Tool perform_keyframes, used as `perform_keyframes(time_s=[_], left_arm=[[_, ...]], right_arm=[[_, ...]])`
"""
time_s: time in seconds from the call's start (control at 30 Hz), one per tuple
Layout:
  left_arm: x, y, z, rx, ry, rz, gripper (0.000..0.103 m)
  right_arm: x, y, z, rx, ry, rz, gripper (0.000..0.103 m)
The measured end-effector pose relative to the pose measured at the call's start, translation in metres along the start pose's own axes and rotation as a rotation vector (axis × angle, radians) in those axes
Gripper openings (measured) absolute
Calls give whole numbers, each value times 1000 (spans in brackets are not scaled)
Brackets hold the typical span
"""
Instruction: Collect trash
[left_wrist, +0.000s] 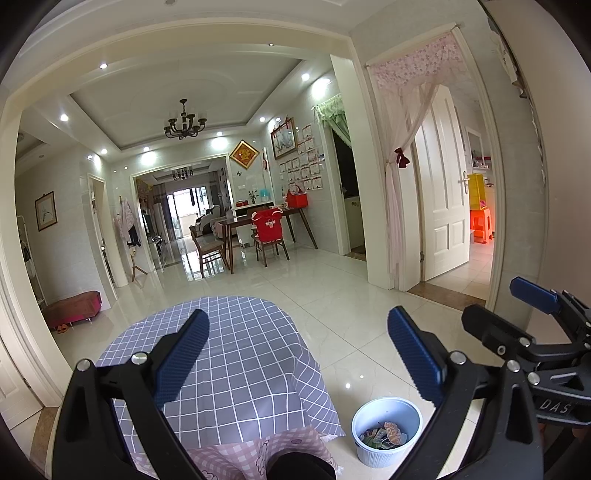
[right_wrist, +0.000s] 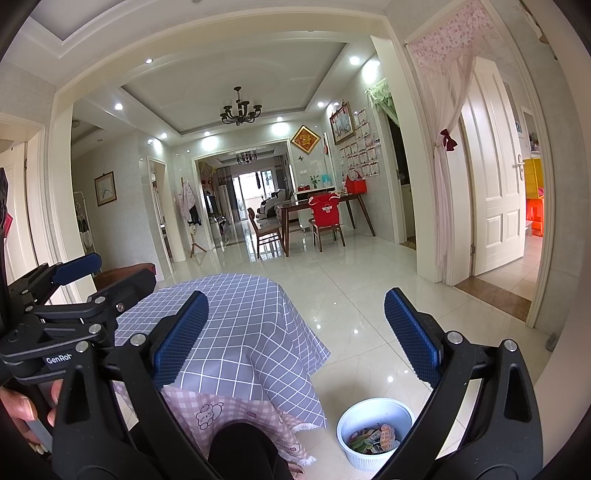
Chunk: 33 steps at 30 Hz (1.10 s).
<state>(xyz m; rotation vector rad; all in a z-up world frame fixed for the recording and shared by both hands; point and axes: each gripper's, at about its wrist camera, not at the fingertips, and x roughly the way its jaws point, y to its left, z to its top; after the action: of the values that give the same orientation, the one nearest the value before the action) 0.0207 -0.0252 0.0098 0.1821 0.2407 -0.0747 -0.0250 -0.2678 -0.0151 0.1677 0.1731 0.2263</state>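
A small white ribbed bin (left_wrist: 386, 426) stands on the tiled floor to the right of the table, with several colourful wrappers (left_wrist: 384, 435) inside. The same bin (right_wrist: 373, 432) and its wrappers (right_wrist: 375, 439) show low in the right wrist view. My left gripper (left_wrist: 299, 354) is open, held above the table's right part, nothing between its blue pads. My right gripper (right_wrist: 295, 332) is open too, raised over the table edge and floor, also holding nothing. The other gripper (left_wrist: 532, 321) shows at the right edge of the left wrist view.
A round table (left_wrist: 236, 354) under a grey checked cloth, with a pink checked cloth (right_wrist: 229, 413) beneath, fills the near centre. A dark knee (right_wrist: 243, 450) sits below. A hand (right_wrist: 22, 410) grips the left tool. Glossy floor (right_wrist: 369, 295), dining table and chairs (right_wrist: 314, 214) lie beyond; a doorway (right_wrist: 509, 221) stands right.
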Motion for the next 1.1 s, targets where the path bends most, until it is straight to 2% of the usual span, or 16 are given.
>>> perform_keyframes(time_s=[1.1], left_arm=[[-1,-2,-4,6,2,-5,95]], right_arm=[[-3,1,-4,5,3,-6,94]])
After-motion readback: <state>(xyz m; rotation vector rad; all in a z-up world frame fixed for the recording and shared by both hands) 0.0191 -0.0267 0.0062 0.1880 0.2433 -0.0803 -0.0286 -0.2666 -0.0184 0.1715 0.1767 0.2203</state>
